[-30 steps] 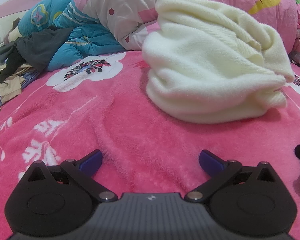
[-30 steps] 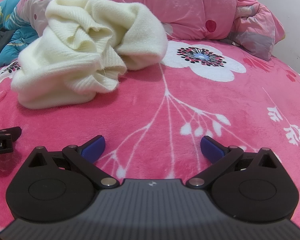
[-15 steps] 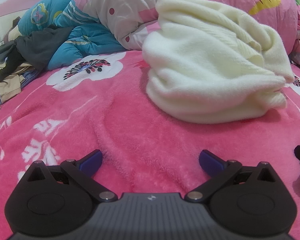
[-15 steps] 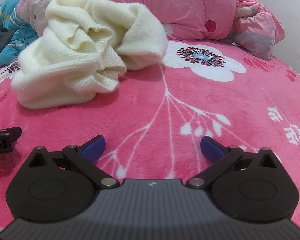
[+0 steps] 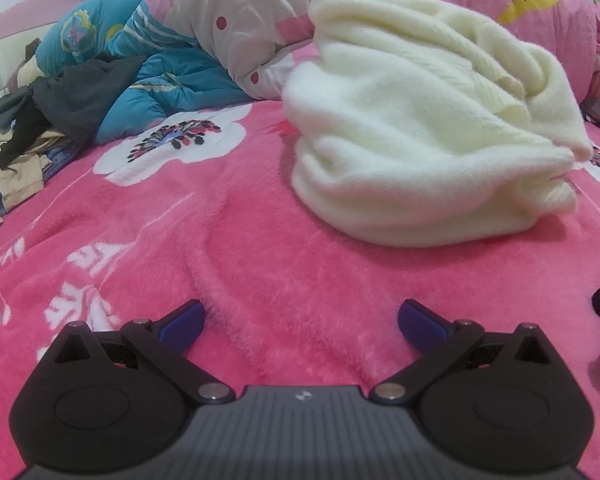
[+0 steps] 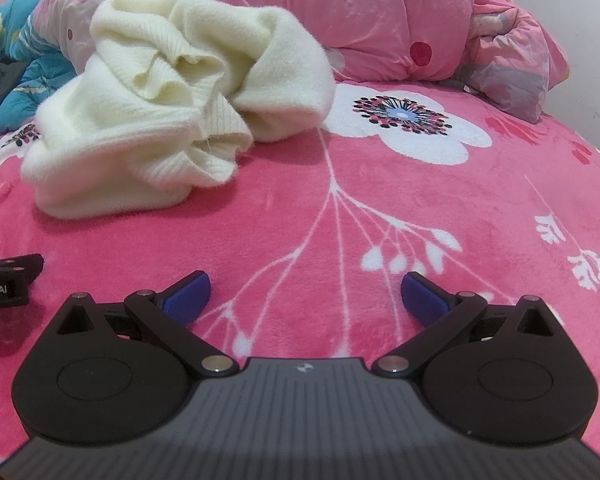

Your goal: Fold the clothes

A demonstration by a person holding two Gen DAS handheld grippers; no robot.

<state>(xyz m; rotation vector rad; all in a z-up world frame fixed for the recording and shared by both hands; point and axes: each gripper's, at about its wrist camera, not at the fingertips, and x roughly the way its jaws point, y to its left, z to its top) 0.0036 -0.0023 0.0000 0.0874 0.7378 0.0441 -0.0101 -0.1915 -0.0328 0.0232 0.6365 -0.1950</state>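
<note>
While both tools sit low over it, the bright pink fleece blanket with white flower and branch prints (image 5: 228, 240) fills most of either view, spread across the bed from edge to edge. Behind it, a puffy pink quilt with red dots and a yellow carrot print (image 6: 380, 20) is heaped along the far side, and a crumpled teal quilt with patterned patches (image 5: 148, 76) lies next to it at the left. Against those quilts rests the fluffy cream knitted sweater (image 5: 420, 132), bunched into an unfolded mound on the blanket; from the right wrist view its ribbed edges curl inward at the middle of the heap (image 6: 172, 92). It lies ahead of both tools and apart from them, to the right in the left wrist view and to the left in the right wrist view. A dark grey garment (image 5: 68, 100) is draped over the teal quilt's near end, with a smaller jumble of beige and dark clothes (image 5: 16, 168) beside it at the blanket's left edge. The black left gripper (image 5: 300, 320) has its blue-tipped fingers (image 5: 182, 322) spread wide with only blanket between them. The black right gripper (image 6: 306, 294) is likewise spread wide and holds nothing, its blue-tipped fingers (image 6: 424, 296) just above the white branch print.
</note>
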